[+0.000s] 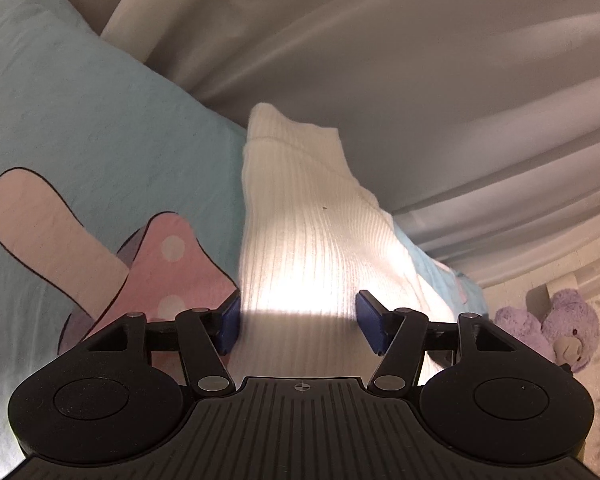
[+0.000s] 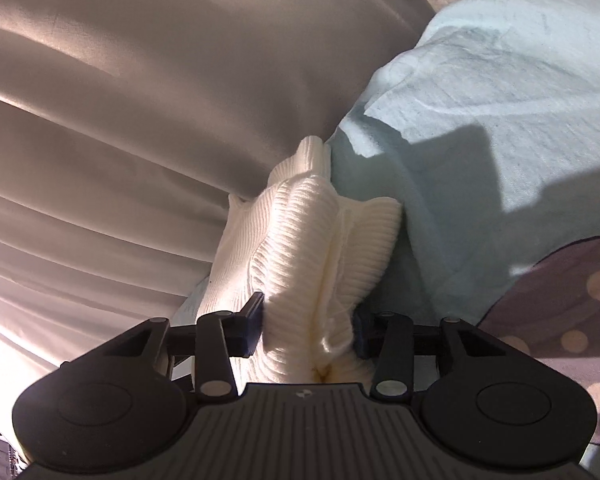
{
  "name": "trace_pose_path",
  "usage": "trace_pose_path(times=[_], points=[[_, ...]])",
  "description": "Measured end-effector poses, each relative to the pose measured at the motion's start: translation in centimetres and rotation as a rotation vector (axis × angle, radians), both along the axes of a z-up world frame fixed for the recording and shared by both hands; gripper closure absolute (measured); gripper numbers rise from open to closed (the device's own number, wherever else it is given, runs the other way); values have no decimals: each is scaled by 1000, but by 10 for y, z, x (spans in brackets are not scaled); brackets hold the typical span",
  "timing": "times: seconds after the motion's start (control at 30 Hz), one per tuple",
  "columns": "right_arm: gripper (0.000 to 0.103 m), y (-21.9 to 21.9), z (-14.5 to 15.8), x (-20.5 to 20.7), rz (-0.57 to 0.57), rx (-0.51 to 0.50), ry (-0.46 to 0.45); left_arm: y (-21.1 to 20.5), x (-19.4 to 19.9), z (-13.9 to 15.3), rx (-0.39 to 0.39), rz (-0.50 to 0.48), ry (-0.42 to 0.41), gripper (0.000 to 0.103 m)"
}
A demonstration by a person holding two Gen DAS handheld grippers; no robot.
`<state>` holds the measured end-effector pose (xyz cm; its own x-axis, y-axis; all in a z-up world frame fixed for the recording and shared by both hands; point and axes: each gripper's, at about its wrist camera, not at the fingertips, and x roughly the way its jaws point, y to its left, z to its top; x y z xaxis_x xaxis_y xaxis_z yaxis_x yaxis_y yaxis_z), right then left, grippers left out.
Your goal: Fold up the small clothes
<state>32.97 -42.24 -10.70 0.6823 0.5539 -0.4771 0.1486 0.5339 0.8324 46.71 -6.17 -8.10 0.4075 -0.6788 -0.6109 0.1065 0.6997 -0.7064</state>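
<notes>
Right tool is clenched on the bunched white ribbed knit sock; your left tool straddles it released, so pinch before smoothing flat.

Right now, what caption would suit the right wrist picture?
Right claw gripping a bunched white ribbed knit garment beside pale blue bedding.

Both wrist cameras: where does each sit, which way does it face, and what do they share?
Left wrist: on the left gripper, looking down its open fingers at the flat white sock.
Right wrist: on the right gripper, looking down fingers shut on the bunched sock.
Shared: sock, light blue cloth, grey sheet. No hand shows.
</notes>
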Motion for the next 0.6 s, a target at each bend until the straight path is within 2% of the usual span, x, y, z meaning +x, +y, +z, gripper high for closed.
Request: trace_pose_path(times=[0.13, 0.37, 0.6], points=[[70, 6, 10, -6, -12, -30, -35, 4, -2, 3, -19, 3, 1, 56], [72, 18, 38, -19, 8, -36, -84, 2, -15, 29, -49, -21, -50, 59], [72, 44, 61, -34, 74, -37, -113, 14, -42, 62, -9, -25, -99, 59]])
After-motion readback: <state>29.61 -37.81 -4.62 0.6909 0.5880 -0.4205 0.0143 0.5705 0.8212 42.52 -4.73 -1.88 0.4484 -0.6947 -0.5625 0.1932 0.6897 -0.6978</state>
